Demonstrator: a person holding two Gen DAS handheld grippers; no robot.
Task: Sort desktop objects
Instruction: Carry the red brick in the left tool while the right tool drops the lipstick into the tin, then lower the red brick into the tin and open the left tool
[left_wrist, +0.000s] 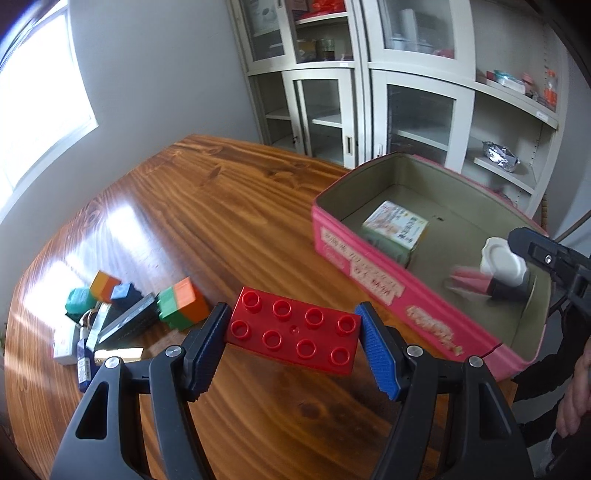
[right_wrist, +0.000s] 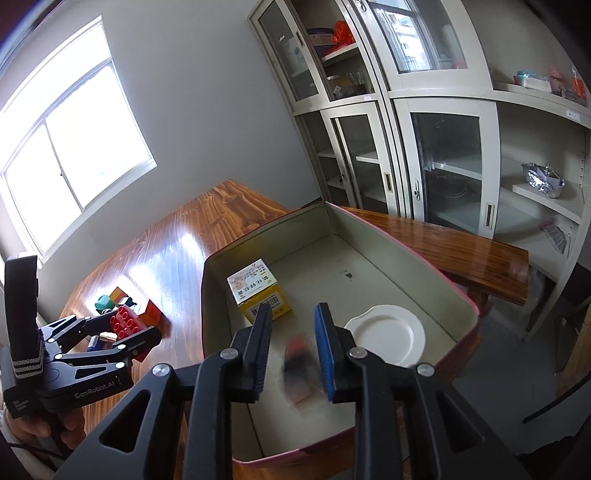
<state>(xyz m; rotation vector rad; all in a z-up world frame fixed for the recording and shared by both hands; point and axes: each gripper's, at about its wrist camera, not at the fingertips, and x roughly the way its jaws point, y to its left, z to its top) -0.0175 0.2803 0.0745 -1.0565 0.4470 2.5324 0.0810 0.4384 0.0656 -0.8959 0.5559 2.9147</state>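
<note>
Holding: left tool (left_wrist: 293, 330) clamped on a red eight-stud building brick (left_wrist: 293, 328), its pads pressed on the brick's two short ends, raised over the wooden table (left_wrist: 221, 221).
Right tool: right tool (right_wrist: 291, 347) poised over the tin's near end, jaws a little apart with nothing pressed between the pads; they have just been opening.
Blurred piece: a small red-and-black item (right_wrist: 297, 365) smeared by motion, seen in the gap between the right tool's pads over the tin floor; whether it already lies on the floor cannot be told.
Container: pink rectangular tin (left_wrist: 369, 280) with a pale lining, open-topped, standing on the table to the right of the held brick.
Tin contents: a printed carton (right_wrist: 260, 291) with a yellow side and barcode, standing near the left wall; a white scallop-edged dish (right_wrist: 388, 332) flat on the floor toward the right wall; the blurred piece between them.
Still on the table: a cluster left of the tin, with an orange-and-green block (left_wrist: 183, 308), a smaller orange-and-green cube (left_wrist: 103, 286), a teal piece (left_wrist: 79, 299), a blue piece (left_wrist: 123, 291), and some dark flat items with keys.
Backdrop: glass-door cabinets (left_wrist: 369, 92) behind the table.
</note>
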